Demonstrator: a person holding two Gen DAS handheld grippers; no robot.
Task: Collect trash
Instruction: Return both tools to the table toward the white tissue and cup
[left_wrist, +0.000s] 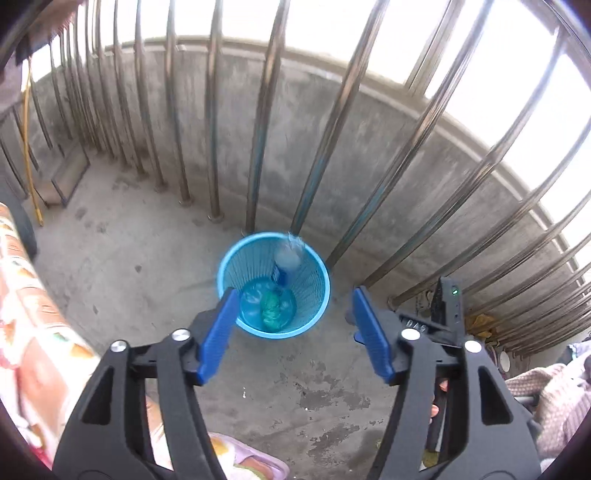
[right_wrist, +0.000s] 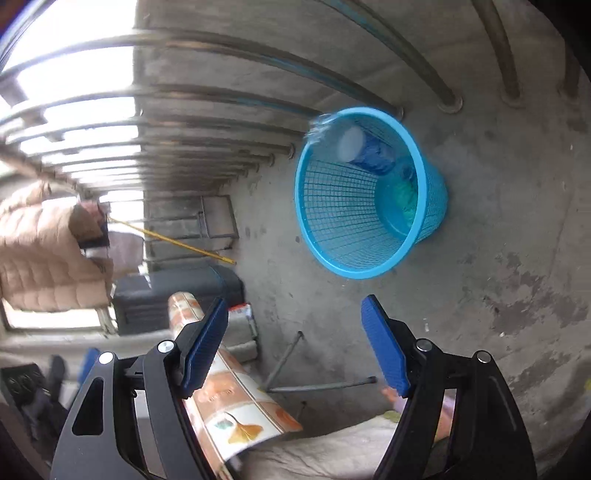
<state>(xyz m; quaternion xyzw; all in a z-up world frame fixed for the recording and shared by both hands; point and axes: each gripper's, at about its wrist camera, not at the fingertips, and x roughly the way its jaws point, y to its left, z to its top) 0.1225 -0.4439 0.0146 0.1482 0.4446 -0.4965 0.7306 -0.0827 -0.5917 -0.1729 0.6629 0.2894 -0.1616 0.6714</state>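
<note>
A blue mesh waste basket (left_wrist: 314, 295) stands on the concrete floor against the railing. A clear plastic bottle (left_wrist: 286, 262) with a blue label lies blurred inside it, leaning on the far wall near the rim. A green crumpled wad (left_wrist: 271, 308) lies at the bottom. My left gripper (left_wrist: 295, 295) hangs above the basket, open, with nothing between its blue pads. In the right wrist view the basket (right_wrist: 332, 206) appears tilted, with the bottle (right_wrist: 365, 149) and the green wad (right_wrist: 404, 195) inside. My right gripper (right_wrist: 294, 301) is open and empty, short of the basket.
Steel railing bars (left_wrist: 258, 147) and a low concrete wall (left_wrist: 295, 110) stand behind the basket. A patterned roll (right_wrist: 229, 398) lies at the left, thin metal rods (right_wrist: 317, 386) on the floor, a yellow stick (left_wrist: 27, 147) far left, and a padded quilt (right_wrist: 44, 254).
</note>
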